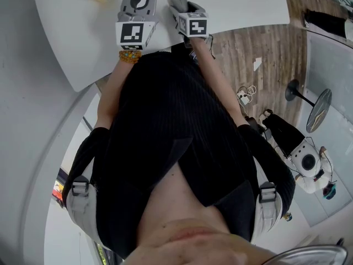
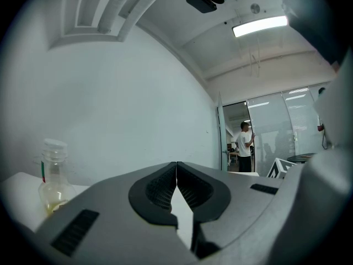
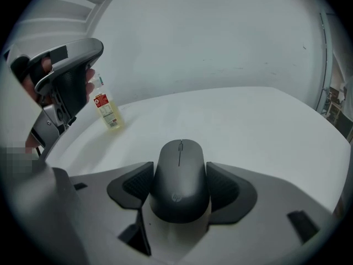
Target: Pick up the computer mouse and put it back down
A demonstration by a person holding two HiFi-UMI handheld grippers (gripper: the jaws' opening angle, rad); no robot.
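At the near edge of the white table (image 1: 237,4), both grippers are out in front of the person, side by side. The right gripper (image 3: 181,185) has the mouse (image 3: 180,164): dark grey, lying lengthwise between the jaws, its scroll wheel pointing away from the camera. Both ribbed pads (image 3: 138,184) press against its flanks, so the jaws stand narrow, closed onto the mouse's sides. Whether the mouse rests on the tabletop or hangs just above it, I cannot tell from these angles. White table surface stretches out beyond it.

Now the left gripper (image 2: 176,181): its jaws are together, tips meeting along a thin seam, nothing between them. It points out over the table toward the pale wall, and from the right gripper's view it shows up at the left, raised above the tabletop.

Further back on the table stands a small clear bottle (image 3: 107,110) with yellowish liquid in the bottom and a red label, upright, well apart from the mouse. Through a doorway in the distance, a person (image 2: 243,147) in a white top stands by a glass partition.
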